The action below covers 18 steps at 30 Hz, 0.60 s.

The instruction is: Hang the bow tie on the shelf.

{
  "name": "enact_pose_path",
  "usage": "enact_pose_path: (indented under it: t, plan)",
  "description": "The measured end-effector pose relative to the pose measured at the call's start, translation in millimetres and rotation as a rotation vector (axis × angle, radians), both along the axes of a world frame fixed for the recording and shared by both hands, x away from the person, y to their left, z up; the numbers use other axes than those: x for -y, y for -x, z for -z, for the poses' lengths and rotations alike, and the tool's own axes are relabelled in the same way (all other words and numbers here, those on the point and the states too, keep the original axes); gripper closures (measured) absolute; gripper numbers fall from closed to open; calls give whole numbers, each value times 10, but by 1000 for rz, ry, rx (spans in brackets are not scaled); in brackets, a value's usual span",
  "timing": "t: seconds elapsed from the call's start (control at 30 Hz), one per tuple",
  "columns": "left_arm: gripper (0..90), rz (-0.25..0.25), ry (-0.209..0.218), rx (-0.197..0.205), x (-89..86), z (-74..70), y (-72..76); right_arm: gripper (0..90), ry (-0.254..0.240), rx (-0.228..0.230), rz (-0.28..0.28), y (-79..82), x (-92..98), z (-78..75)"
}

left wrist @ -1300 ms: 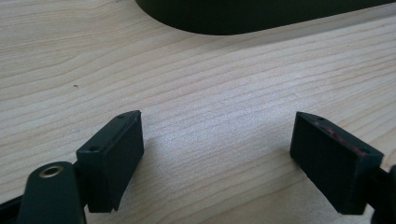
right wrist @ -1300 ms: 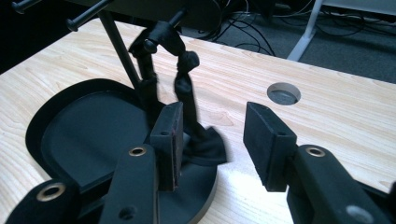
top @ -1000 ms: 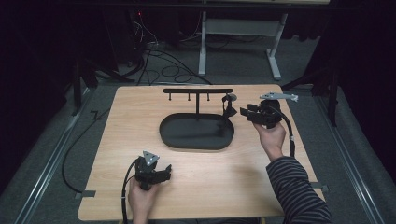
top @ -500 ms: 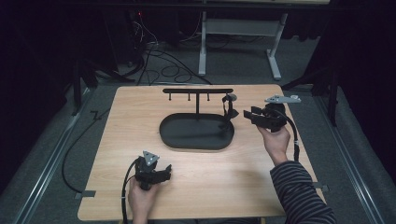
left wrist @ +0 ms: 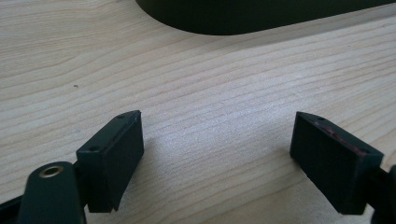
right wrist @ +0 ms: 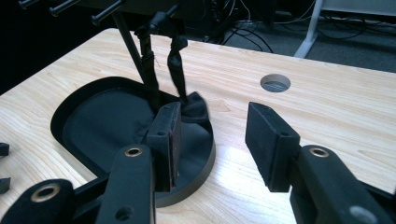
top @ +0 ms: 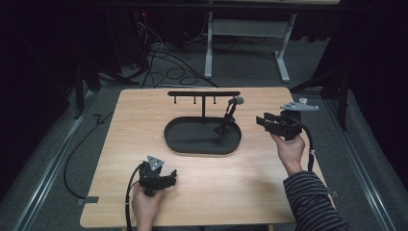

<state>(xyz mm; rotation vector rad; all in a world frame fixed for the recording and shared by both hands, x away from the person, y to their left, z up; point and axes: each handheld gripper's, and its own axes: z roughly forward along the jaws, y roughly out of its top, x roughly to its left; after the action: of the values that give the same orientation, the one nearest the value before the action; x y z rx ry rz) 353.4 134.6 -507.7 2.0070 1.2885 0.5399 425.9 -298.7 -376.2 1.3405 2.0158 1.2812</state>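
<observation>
pale wood grain runs across the tabletop (top: 250,192), and no brand, label or writing can be read on anything that stands on it. at the middle of the tabletop sits a black oval tray (top: 183,144) with a thin post rising from it to a crossbar (top: 204,93) set with small pegs. from the crossbar's 3 o'clock end a dark strap (top: 227,118) hangs down with its lower end resting inside the tray; in the right gripper view the strap (right wrist: 177,70) is twisted and ends in a crumpled dark bunch against the tray's inner wall.

the right tongs (top: 264,121) are held in the person's right hand (top: 288,149), at about 3 o'clock of the tray and near its rim, pointing toward the strap. they are released, the two black jaws standing apart with nothing between them; in the right gripper view the tongs (right wrist: 212,140) hover over the tray's edge, apart from the strap. a round hole (right wrist: 275,82) shows in the tabletop beyond them.

the left tongs (top: 168,177) are in the left hand (top: 144,204), at about 7 o'clock of the tray and well apart from it. they are released too: the left gripper view shows the jaws wide over bare wood (left wrist: 219,135), with the tray's curved rim (left wrist: 243,21) at 12 o'clock.
</observation>
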Motion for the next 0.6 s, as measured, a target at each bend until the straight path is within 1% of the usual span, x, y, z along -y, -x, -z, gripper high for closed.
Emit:
enact_pose_path:
  t: [0.2, 0.6]
  plan:
    - [178, 0, 0, 0, 0, 0, 0, 576, -3, -9, 6, 57, 51, 21]
    - [178, 0, 0, 0, 0, 0, 0, 576, -23, 0, 29, 205, 215, 44]
